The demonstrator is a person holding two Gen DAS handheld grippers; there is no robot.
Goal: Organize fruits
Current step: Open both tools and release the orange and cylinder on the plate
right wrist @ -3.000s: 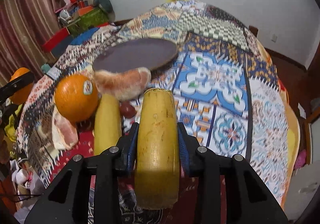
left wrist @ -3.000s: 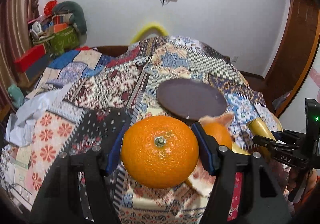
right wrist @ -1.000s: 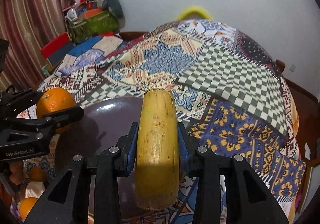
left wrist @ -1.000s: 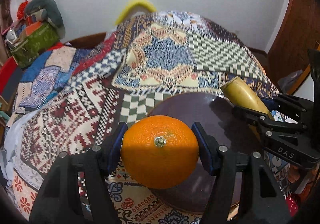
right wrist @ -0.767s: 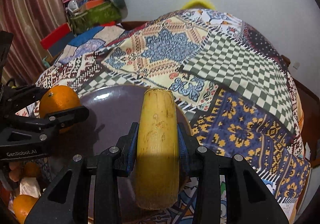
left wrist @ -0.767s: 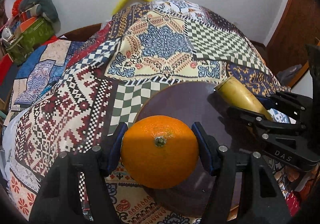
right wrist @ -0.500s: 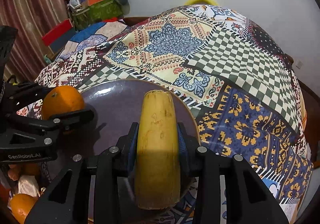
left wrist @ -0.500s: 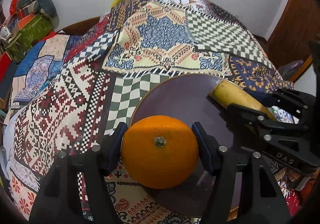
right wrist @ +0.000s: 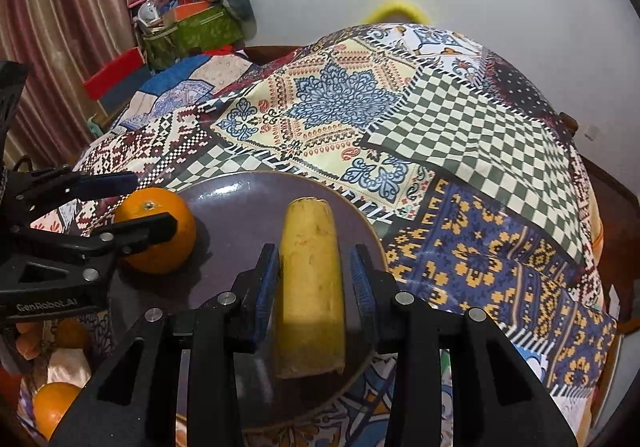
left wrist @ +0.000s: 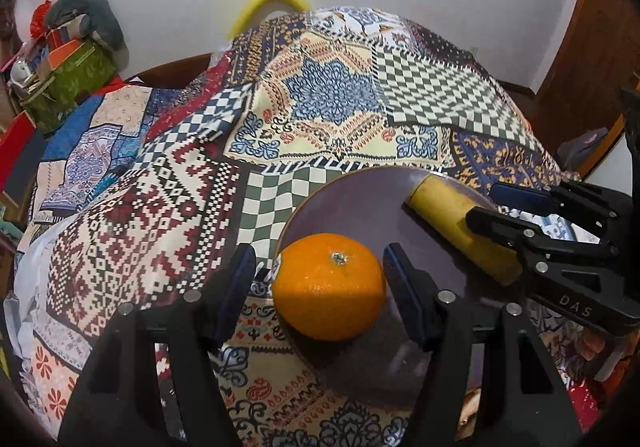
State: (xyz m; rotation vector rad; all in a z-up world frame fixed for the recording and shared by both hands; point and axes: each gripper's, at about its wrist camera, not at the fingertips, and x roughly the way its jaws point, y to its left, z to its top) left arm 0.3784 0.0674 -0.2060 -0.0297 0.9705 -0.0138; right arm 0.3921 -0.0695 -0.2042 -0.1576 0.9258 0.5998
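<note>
Orange sat on plate's near edge, lower centre, left gripper open around it; could roll off. Right gripper stood slightly open beside banana lying mid-plate.

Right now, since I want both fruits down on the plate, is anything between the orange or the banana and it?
Nothing visible does: the orange and the banana both already rest on the purple plate, apart from each other.
</note>
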